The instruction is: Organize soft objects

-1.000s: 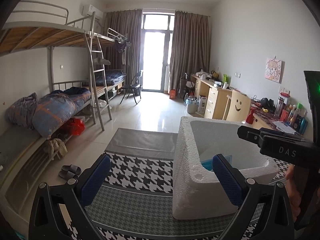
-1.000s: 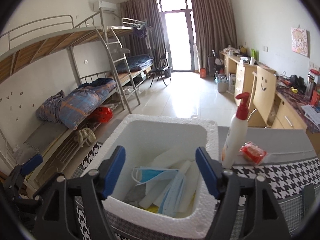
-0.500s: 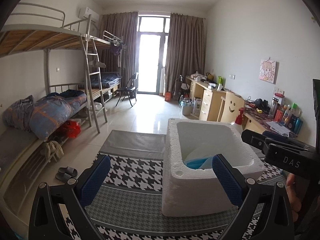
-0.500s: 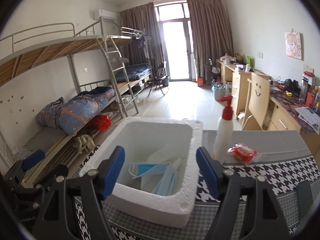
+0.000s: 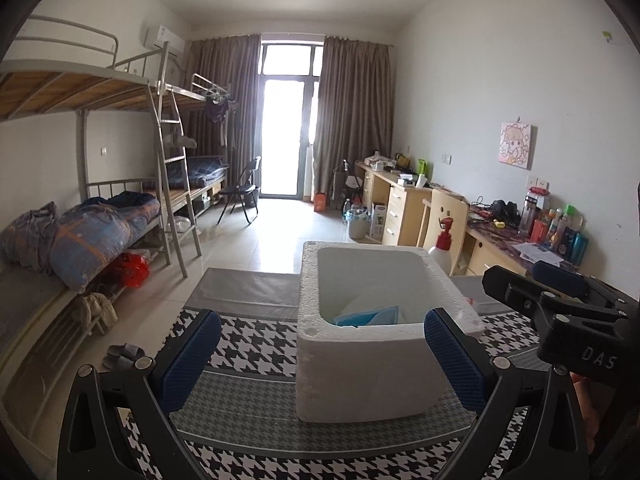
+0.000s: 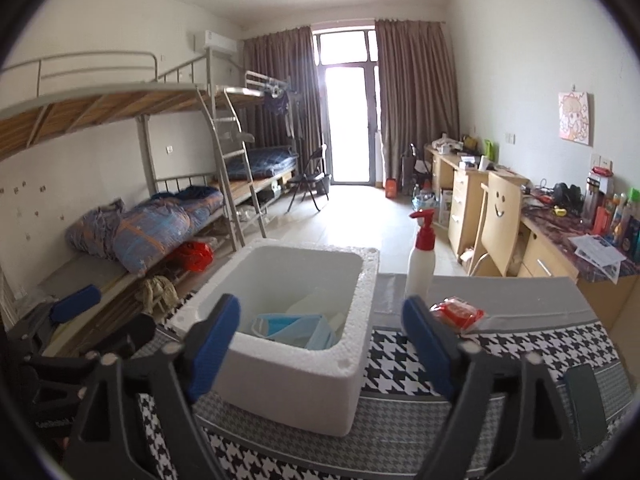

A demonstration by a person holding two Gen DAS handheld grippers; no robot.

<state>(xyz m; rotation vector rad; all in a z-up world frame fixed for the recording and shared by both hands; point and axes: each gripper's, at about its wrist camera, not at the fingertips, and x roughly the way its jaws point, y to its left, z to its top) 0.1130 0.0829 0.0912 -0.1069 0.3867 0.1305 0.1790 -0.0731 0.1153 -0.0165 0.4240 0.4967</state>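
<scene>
A white foam box [image 5: 360, 368] [image 6: 304, 376] stands on the houndstooth table cloth [image 5: 256, 344]. Blue face masks [image 6: 296, 330] and white soft items lie inside it; the masks show in the left wrist view [image 5: 372, 317] too. My left gripper [image 5: 320, 364] is open and empty, held back from the box's near side. My right gripper [image 6: 320, 344] is open and empty, also back from the box. A red packet [image 6: 458, 314] lies on the cloth right of the box.
A white pump bottle with a red top [image 6: 420, 256] stands just right of the box. The right gripper's body [image 5: 560, 320] is at the right of the left wrist view. Bunk beds [image 5: 100, 208] line the left wall, desks [image 6: 560, 240] the right.
Both grippers have pulled back and up from the box, so it looks smaller and farther. Both stay open and empty.
</scene>
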